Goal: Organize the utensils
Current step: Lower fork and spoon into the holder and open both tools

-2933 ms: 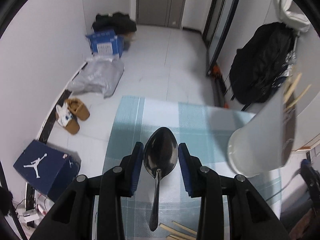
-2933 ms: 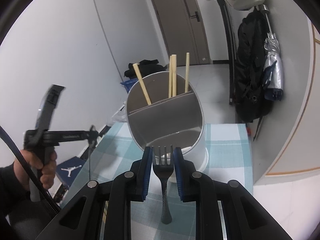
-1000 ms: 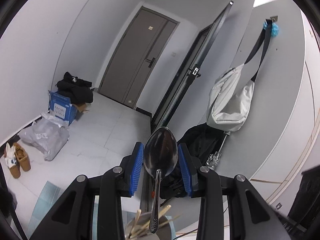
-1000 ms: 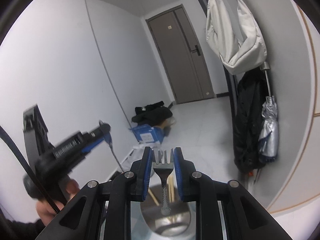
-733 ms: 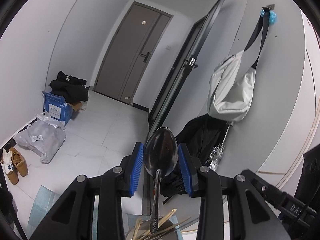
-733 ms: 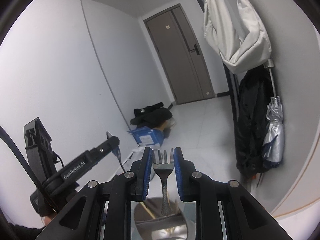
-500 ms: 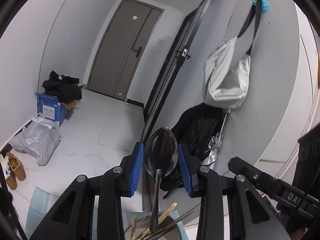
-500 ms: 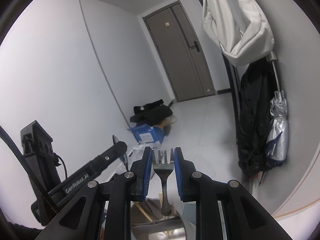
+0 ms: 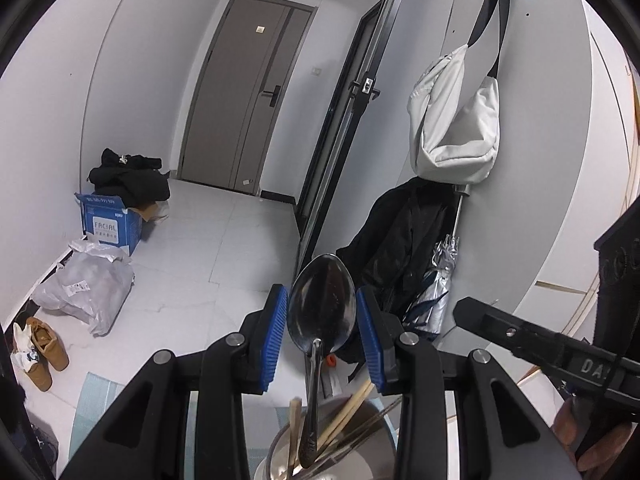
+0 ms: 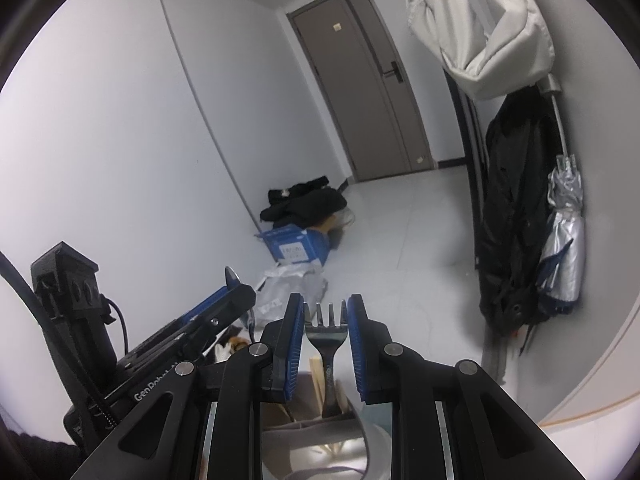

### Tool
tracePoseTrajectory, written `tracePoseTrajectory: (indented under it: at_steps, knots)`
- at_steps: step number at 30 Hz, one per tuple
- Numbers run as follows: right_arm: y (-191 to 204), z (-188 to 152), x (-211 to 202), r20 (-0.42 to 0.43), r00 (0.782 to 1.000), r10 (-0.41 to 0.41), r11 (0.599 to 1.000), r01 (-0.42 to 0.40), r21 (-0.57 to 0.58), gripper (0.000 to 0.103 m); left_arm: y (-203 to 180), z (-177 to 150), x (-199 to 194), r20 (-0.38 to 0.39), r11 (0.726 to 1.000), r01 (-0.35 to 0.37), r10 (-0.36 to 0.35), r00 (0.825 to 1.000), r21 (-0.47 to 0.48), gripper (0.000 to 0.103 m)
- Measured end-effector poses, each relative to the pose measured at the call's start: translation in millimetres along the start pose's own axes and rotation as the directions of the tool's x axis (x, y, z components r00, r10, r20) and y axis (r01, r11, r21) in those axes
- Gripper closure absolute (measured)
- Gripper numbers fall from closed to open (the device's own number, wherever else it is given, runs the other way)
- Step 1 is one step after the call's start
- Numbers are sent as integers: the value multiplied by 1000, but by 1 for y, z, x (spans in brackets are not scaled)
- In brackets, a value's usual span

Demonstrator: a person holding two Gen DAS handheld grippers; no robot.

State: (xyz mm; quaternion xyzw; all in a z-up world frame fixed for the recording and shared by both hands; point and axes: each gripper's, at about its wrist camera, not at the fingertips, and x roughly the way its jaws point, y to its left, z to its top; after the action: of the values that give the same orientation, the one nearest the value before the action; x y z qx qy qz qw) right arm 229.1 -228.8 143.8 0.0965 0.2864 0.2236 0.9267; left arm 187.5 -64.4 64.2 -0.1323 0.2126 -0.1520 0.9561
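Spoon (image 9: 321,306) clamped bowl-up in left tongs (image 9: 322,330), handle hanging into utensil holder (image 9: 382,446) among chopsticks (image 9: 347,410). Fork (image 10: 326,330) gripped tines-up by right tongs (image 10: 325,334), directly above same holder.

A home entryway is showing: a grey door (image 9: 244,104) standing at twelve o'clock, a bag (image 9: 456,120) and coat (image 9: 400,240) hanging at two, shoes (image 9: 40,352) lying at eight.
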Motion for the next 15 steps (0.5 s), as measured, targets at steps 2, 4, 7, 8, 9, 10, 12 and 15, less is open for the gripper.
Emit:
tracePoseTrajectory:
  at_steps: [2, 4, 7, 8, 9, 10, 12, 15]
  knots:
    - [1, -3, 4, -19, 1000, -3, 1000, 2, -12, 82, -2, 0, -1, -7, 1000, 2, -2, 1000, 13, 72]
    - [3, -6, 9, -37, 999, -4, 1000, 3, -30, 82, -4, -2, -2, -25, 999, 12, -11, 1000, 35, 72]
    - [6, -11, 16, -63, 998, -9, 999, 5, -53, 82, -3, -4, -4, -51, 998, 30, -28, 998, 49, 72]
    - [7, -12, 18, -72, 997, -10, 998, 6, -58, 82, -3, -4, -5, -56, 998, 34, -31, 998, 48, 72]
    - [8, -14, 21, -82, 997, -11, 998, 6, -61, 82, -3, -3, -6, -71, 998, 49, -45, 996, 47, 72]
    - [8, -15, 23, -91, 996, -12, 998, 7, -63, 82, -3, -4, -6, -78, 997, 56, -52, 996, 48, 72]
    - [7, -18, 27, -108, 994, -12, 998, 5, -59, 82, -4, -4, -8, -93, 996, 69, -64, 994, 57, 72]
    - [7, -21, 32, -130, 991, -17, 998, 9, -60, 82, -3, -4, -9, -120, 995, 83, -75, 990, 59, 72]
